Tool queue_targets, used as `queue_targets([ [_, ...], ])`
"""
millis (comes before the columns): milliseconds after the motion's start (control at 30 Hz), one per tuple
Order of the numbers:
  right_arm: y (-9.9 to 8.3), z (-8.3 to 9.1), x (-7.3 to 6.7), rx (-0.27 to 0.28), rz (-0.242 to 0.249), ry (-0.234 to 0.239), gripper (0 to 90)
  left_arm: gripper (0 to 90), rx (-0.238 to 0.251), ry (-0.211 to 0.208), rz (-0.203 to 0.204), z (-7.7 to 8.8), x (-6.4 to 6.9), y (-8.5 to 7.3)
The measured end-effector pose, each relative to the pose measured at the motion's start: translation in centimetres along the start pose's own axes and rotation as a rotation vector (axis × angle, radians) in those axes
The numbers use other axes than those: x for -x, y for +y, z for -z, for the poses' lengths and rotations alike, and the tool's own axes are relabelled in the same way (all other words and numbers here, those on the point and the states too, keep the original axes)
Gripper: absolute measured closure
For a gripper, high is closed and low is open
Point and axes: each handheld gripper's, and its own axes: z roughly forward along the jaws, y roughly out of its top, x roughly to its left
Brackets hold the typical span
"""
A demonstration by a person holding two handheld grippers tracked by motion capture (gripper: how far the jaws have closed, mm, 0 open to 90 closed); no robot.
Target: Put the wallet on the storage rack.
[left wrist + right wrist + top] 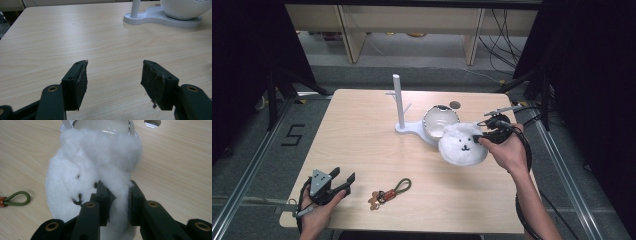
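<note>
A white fluffy plush pouch with a small bear face (462, 144) hangs tilted just above the table at the right. My right gripper (483, 138) is shut on its edge; in the right gripper view the jaws (118, 205) pinch the white fur (100, 170). Behind it a white bowl (440, 120) rests on the white stand's base (412, 129), whose post (398, 100) rises with short pegs. My left gripper (343, 181) sits near the front left corner, its jaws (113, 82) open over bare wood with nothing between them.
A keychain with a green cord loop and a small brown charm (388, 193) lies near the front edge, between the two hands; its loop (17, 198) lies at the left of the right gripper view. A round hole (455, 105) sits in the tabletop behind the bowl.
</note>
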Motion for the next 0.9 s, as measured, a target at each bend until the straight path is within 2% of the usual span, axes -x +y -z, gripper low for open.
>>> queue_targets([
  [100,0.6,0.3,-0.2,0.002,-0.024,-0.008,76.1,36.8,0.001,0.0,0.001,0.0,0.0,0.0],
  [133,0.8,0.3,-0.1,0.015,-0.002,-0.01,76.0,36.8,0.002,0.002,0.002,0.0,0.0,0.0],
  [200,1.3,0.5,0.0,0.026,0.011,-0.016,76.0,36.8,0.003,-0.001,0.001,0.0,0.0,0.0],
  [267,1.7,0.7,-0.3,0.024,-0.018,-0.019,76.0,36.7,0.002,-0.001,0.001,0.0,0.0,0.0],
  [300,2.0,0.7,0.0,0.027,0.008,-0.024,76.0,36.8,0.002,-0.001,0.0,0.0,0.0,0.0],
  [400,2.7,0.7,-0.1,0.042,0.002,-0.024,76.0,36.8,0.004,-0.001,0.0,0.0,0.0,0.0],
  [433,2.9,0.7,0.1,0.039,0.013,-0.025,76.0,36.7,0.003,-0.001,0.001,0.0,0.0,0.0],
  [500,3.3,0.5,-0.1,0.039,-0.01,-0.027,76.1,36.8,0.004,-0.002,0.002,0.0,0.0,0.0],
  [533,3.5,0.4,0.1,0.046,0.015,-0.03,76.0,36.8,0.003,-0.001,0.002,0.0,0.0,0.0],
  [567,3.7,0.3,0.0,0.046,0.001,-0.03,76.0,36.8,0.002,-0.001,0.001,0.0,0.0,0.0],
  [600,4.0,0.3,0.1,0.051,0.017,-0.027,76.0,36.8,0.002,-0.001,0.0,0.0,0.0,0.0],
  [733,5.0,-0.1,-0.2,0.058,0.013,-0.03,76.1,36.8,0.003,-0.001,0.001,0.0,0.0,0.0],
  [800,5.6,-0.2,-0.1,0.052,0.045,-0.027,76.1,36.8,0.005,-0.002,0.004,0.0,0.0,0.0],
  [833,5.8,-0.3,-0.3,0.048,0.023,-0.031,76.0,36.7,0.005,-0.002,0.004,0.0,0.0,0.0],
  [900,6.3,-0.5,-0.4,0.056,0.029,-0.028,76.0,36.7,0.005,-0.003,0.005,0.0,0.0,0.0],
])
